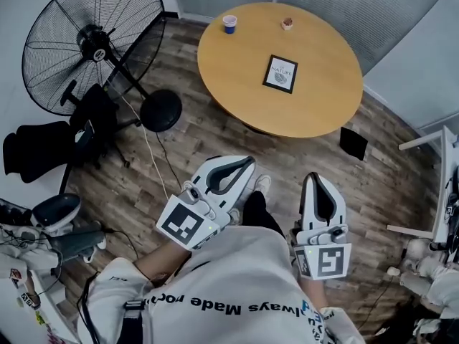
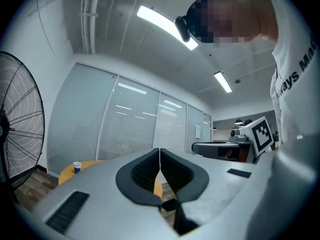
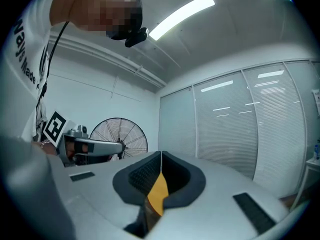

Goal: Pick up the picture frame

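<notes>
The picture frame (image 1: 280,74) is lying flat on the round wooden table (image 1: 237,84), a little right of the table's middle, and nothing is touching it. Both grippers are hanging well short of it, out over the plank floor (image 1: 186,156) on the person's side of the table. The left gripper (image 1: 249,161) is pointing up and to the right toward the table's near edge, its jaws pressed together along one thin seam with nothing between them. The right gripper (image 1: 316,177) is sitting to the right of it, aiming straight toward the table, and its jaws are also clenched tip to tip and carrying nothing. The frame is lying ahead of both, roughly between the lines they are pointing along, with the table's near rim and a strip of floor separating it from them.

Counting now: one picture frame, dark-edged with a pale print. One blue and white cup (image 1: 229,24) is standing near the table's far rim, and one small brownish thing (image 1: 287,24) is sitting to its right, too small to make out. One table. One big black floor fan (image 1: 79,45) is standing to the left of the table, with one black chair (image 1: 43,149) below it. One flat black square (image 1: 353,143) is lying on the floor by the table's right edge. Two grippers, each wearing one marker cube.
</notes>
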A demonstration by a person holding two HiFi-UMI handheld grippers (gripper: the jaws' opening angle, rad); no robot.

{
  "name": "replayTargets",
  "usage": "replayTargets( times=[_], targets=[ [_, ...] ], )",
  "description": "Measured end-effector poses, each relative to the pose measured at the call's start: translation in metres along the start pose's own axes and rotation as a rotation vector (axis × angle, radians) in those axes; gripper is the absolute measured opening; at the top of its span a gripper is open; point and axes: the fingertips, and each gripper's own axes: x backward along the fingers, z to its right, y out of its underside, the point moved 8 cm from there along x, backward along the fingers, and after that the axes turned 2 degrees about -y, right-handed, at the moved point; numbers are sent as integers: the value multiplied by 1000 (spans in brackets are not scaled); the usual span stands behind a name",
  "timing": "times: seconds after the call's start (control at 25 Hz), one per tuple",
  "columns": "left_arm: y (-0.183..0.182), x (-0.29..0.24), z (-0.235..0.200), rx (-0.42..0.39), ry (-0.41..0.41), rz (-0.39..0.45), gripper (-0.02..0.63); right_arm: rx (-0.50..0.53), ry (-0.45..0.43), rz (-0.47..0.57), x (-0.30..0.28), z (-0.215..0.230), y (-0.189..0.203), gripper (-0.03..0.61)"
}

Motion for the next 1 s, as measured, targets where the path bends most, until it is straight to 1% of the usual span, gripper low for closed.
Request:
replayTargets(
  times=[0.32, 0.68, 1.0],
  targets=[
    [-1, -69, -27, 18, 2, -8, 28, -28, -11, -8, -47, 55, 2, 32],
    [3, -160, -60, 21, -21, -52, 28, -46, -29, -19, -107, 133, 9, 32],
    [5, -228, -79, 19, -38, -74, 28, -63, -28, -17, -144, 198, 11, 32]
  ],
)
